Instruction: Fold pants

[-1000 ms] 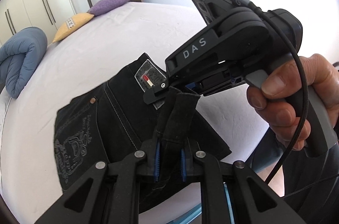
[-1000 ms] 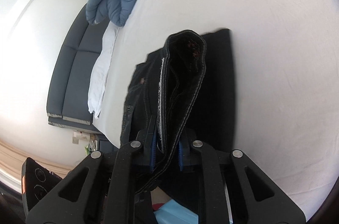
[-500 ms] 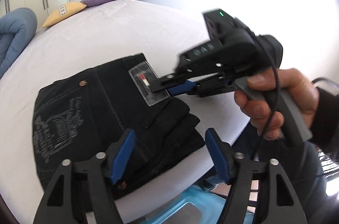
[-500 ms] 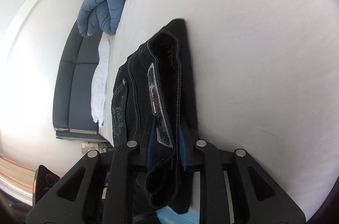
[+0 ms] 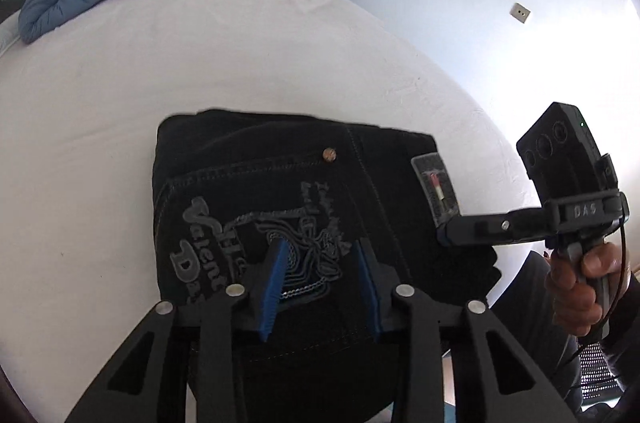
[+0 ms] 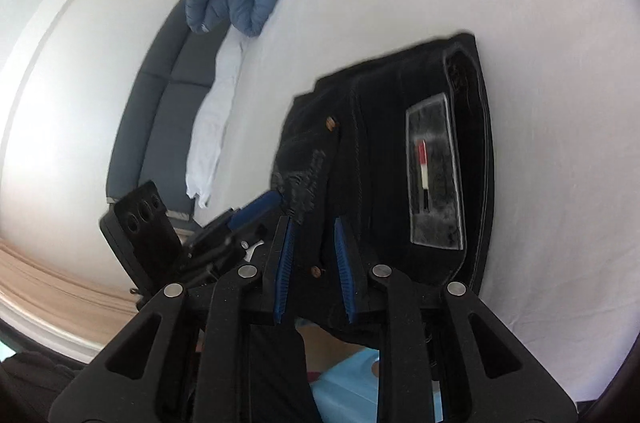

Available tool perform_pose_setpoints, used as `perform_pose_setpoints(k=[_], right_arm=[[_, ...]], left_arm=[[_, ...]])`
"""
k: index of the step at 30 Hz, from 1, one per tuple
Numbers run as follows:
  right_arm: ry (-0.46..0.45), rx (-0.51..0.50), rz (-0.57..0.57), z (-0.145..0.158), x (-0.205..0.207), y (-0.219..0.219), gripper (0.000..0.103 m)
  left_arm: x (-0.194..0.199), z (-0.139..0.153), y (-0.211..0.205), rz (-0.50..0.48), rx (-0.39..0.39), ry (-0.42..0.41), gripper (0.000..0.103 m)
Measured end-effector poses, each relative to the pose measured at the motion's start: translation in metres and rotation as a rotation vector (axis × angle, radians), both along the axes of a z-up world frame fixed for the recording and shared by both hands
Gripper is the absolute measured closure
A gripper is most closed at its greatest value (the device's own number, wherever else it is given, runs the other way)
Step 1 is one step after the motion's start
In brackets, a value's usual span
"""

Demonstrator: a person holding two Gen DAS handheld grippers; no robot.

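Since the left tongs [image 5: 322,277] let go of the upright fold they pinched a second ago, the left wrist view now shows the black denim pants [image 5: 280,199] lying as a flat folded bundle at lower centre on the white bed [image 5: 240,55]. These tongs have since swung over the embroidered pocket and their jaws are closing, pads apart and clamping no cloth. At the right edge, a hand [image 5: 580,283] holds the right tongs [image 5: 444,235] at the waistband.

From the right wrist view, the right tongs [image 6: 314,255] stand narrowly parted over the bundle's near edge; cloth lies between the pads, but whether they press it I cannot tell. The fold looks nearly finished.

No container shows contents.
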State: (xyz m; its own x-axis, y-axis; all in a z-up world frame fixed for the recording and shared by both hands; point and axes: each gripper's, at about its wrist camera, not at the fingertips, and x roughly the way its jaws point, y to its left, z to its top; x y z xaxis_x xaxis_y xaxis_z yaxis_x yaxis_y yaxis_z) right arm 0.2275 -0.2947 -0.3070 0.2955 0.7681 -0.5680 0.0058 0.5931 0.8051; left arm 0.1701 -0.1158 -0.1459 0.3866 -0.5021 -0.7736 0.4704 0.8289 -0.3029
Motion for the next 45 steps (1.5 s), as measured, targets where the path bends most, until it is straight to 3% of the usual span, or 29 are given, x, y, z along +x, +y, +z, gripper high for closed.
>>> perform_pose_setpoints(k=[2,4,7,11,16,19,24,28,30,35,39,43,44,45], right_arm=[[0.050,-0.020,-0.012,-0.028,-0.003,-0.004,0.088],[0.047,0.011,-0.040,-0.038,-0.008,-0.015,0.103],[0.019,0.031,-0.038,-0.040,-0.010,-0.017,0.103],[0.016,0.017,-0.036,-0.039,-0.007,-0.014,0.103],[0.013,0.024,-0.060,-0.043,-0.011,-0.017,0.103],[0.009,0.017,-0.068,-0.038,-0.012,-0.010,0.103],[-0.007,0.020,-0.072,-0.038,-0.016,-0.016,0.103],[-0.017,0.021,-0.079,-0.038,-0.021,-0.015,0.103],[-0.024,0.012,-0.087,-0.034,-0.027,-0.016,0.103],[-0.060,-0.022,-0.102,-0.023,-0.045,-0.019,0.101],[-0.043,0.069,-0.140,-0.036,-0.046,-0.028,0.101],[-0.068,0.056,-0.136,-0.019,-0.054,-0.035,0.098],[-0.093,0.034,-0.151,-0.009,-0.059,-0.039,0.096],[-0.125,0.021,-0.170,0.002,-0.064,-0.046,0.088]], left_arm=[[-0.001,-0.019,0.002,0.013,0.007,0.034,0.069],[-0.005,-0.030,0.008,0.029,-0.019,0.034,0.070],[-0.004,-0.022,0.014,0.041,-0.039,0.040,0.075],[0.023,0.005,0.024,0.066,-0.015,-0.036,0.076],[0.079,-0.023,0.019,0.090,0.029,0.043,0.083],[0.066,-0.029,0.004,0.064,0.124,-0.027,0.083],[0.009,-0.022,0.012,0.088,0.097,-0.060,0.063],[-0.048,-0.027,0.004,0.046,0.176,-0.148,0.058],[-0.061,-0.027,0.007,0.069,0.173,-0.162,0.058],[-0.057,-0.033,0.011,0.097,0.145,-0.111,0.058],[-0.047,-0.042,0.017,0.092,0.087,-0.100,0.058],[-0.044,-0.019,0.020,0.084,0.094,-0.076,0.054],[-0.047,-0.004,0.028,0.105,0.058,-0.092,0.042],[-0.049,0.007,0.036,0.129,0.031,-0.117,0.019]])
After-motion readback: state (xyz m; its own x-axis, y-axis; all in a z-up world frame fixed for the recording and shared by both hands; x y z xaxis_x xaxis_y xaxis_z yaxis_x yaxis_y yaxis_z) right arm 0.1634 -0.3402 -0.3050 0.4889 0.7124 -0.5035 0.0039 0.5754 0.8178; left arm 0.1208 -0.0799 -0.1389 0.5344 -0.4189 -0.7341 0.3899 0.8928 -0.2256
